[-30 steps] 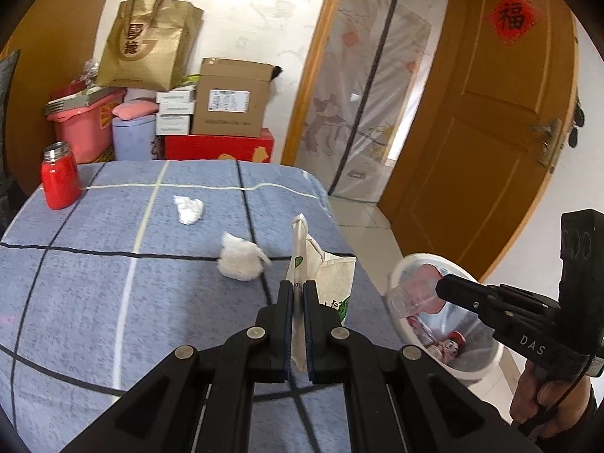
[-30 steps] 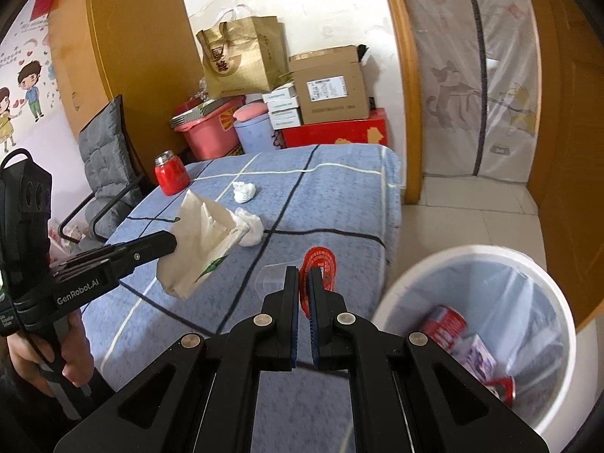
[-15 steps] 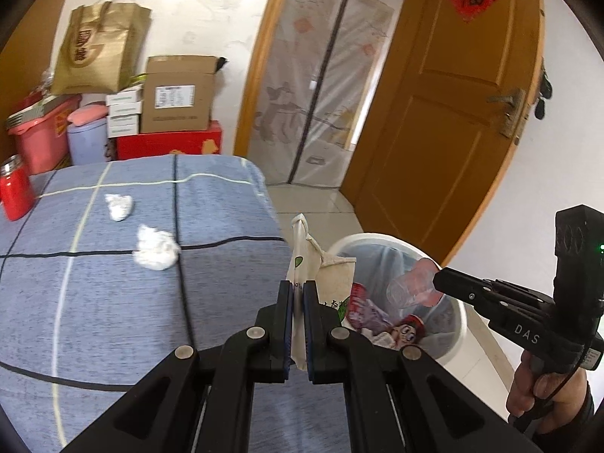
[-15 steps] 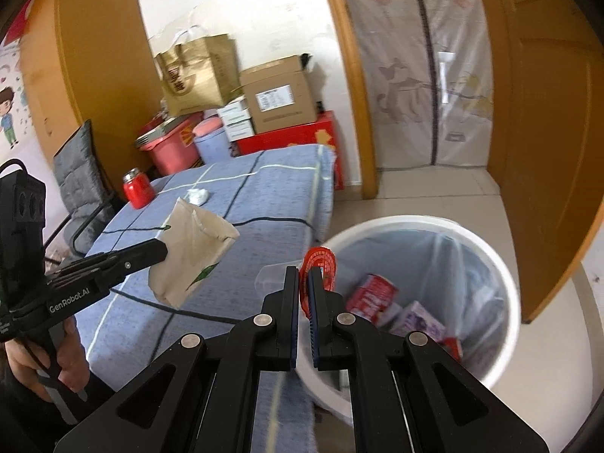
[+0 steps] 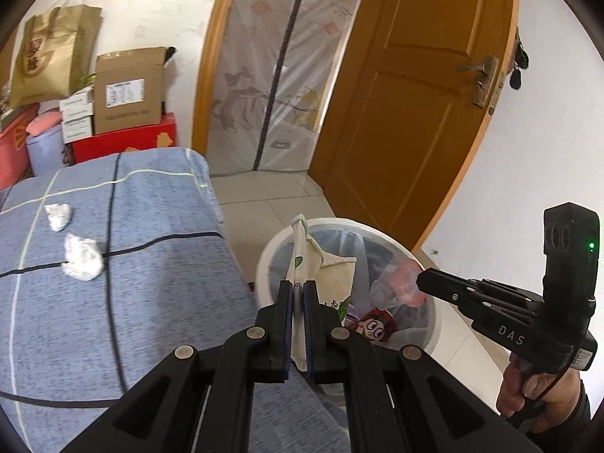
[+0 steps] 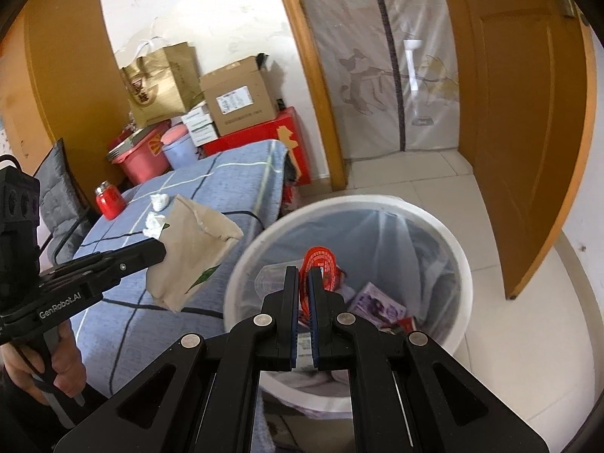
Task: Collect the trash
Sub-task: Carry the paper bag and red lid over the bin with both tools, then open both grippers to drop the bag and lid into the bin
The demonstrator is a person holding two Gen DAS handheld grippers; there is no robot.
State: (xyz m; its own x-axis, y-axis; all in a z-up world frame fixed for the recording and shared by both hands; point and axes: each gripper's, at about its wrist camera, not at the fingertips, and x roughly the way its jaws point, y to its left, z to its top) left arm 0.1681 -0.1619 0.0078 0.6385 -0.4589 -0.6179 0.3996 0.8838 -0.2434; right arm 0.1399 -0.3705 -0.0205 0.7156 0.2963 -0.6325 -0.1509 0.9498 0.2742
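My left gripper [image 5: 298, 294] is clamped tight, jaws nearly together on a paper bag [image 5: 336, 283]. My right gripper [image 6: 303, 283] is likewise closed, pinching what looks like a clear plastic cup with a red lid [image 6: 321, 264]. My right hand [image 5: 543, 392] wraps its handle.

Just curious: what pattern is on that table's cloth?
Blue tablecloth with dark and pale grid lines; clearest in left wrist view.

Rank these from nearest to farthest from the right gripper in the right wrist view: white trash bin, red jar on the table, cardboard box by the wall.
1. White trash bin, directly below the right gripper.
2. Red jar, left on the table.
3. Cardboard box, back against the wall.
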